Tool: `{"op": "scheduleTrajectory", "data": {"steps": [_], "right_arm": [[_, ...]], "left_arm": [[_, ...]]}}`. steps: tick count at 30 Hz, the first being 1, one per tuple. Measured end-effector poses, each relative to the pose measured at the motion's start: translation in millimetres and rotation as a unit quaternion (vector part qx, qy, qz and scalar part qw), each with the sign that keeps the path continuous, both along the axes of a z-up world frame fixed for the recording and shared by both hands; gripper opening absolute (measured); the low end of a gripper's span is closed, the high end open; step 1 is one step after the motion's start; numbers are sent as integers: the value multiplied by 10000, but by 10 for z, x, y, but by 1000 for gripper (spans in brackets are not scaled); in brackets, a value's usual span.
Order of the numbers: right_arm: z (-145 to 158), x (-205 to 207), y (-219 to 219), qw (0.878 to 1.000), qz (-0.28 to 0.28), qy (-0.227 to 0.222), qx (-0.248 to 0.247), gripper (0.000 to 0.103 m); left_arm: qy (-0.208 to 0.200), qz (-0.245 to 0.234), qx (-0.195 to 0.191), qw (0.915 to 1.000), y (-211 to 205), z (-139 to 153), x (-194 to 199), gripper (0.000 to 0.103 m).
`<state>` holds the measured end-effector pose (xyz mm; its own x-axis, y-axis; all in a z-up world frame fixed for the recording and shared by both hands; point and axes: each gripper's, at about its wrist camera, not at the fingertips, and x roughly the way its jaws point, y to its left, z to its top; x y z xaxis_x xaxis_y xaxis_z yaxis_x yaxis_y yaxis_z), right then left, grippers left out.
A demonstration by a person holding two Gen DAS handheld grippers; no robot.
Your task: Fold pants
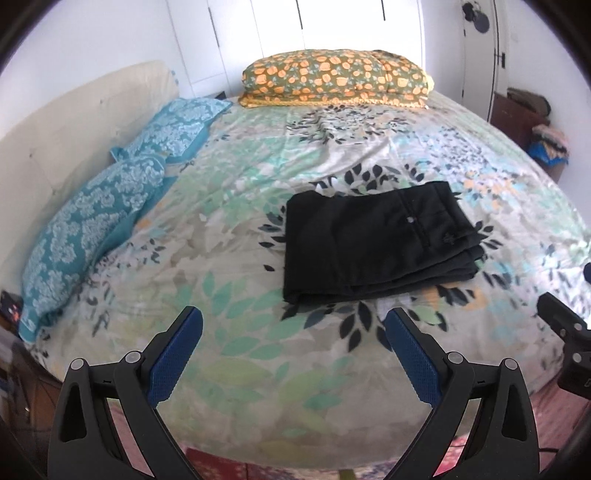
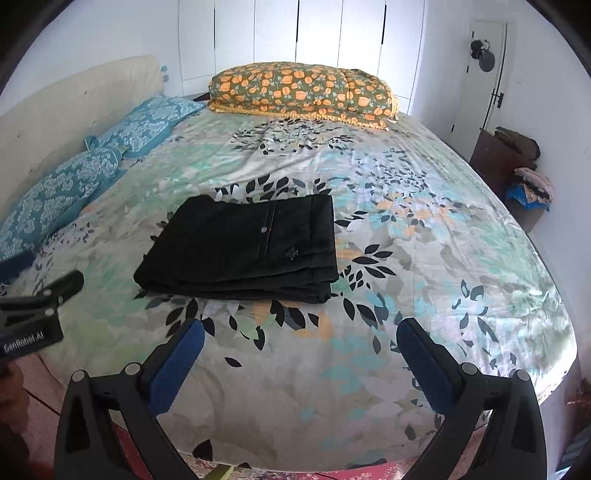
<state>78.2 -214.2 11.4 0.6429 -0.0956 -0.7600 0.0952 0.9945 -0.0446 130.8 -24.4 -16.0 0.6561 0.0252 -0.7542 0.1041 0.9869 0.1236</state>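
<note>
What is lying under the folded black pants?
The pants lie on the floral sheet, which shows all around them. The part of the sheet directly beneath is covered and cannot be seen.

You're in a home bedroom: a bed [image 1: 258,177] with a floral sheet, two teal pillows [image 1: 92,218] against a cream headboard [image 1: 74,122], a folded orange-flowered quilt [image 1: 336,79], white wardrobe doors [image 2: 295,33] behind, and clothes piled on a dark side cabinet [image 2: 506,162].
</note>
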Motion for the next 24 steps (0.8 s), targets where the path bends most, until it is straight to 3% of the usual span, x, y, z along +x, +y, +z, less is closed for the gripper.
{"op": "scheduleTrajectory", "data": {"steps": [4, 14, 24], "right_arm": [[-14, -48, 85, 10000, -15, -29, -19, 103], [-75, -66, 246, 9998, 32, -9, -174, 103], [-30, -15, 273, 9994, -51, -21, -330, 103]], "left_arm": [[200, -3, -437, 9988, 20, -47, -85, 100], [315, -48, -69, 9995, -116, -123, -144, 100], [265, -1, -188, 9995, -55, -105, -149, 100]]}}
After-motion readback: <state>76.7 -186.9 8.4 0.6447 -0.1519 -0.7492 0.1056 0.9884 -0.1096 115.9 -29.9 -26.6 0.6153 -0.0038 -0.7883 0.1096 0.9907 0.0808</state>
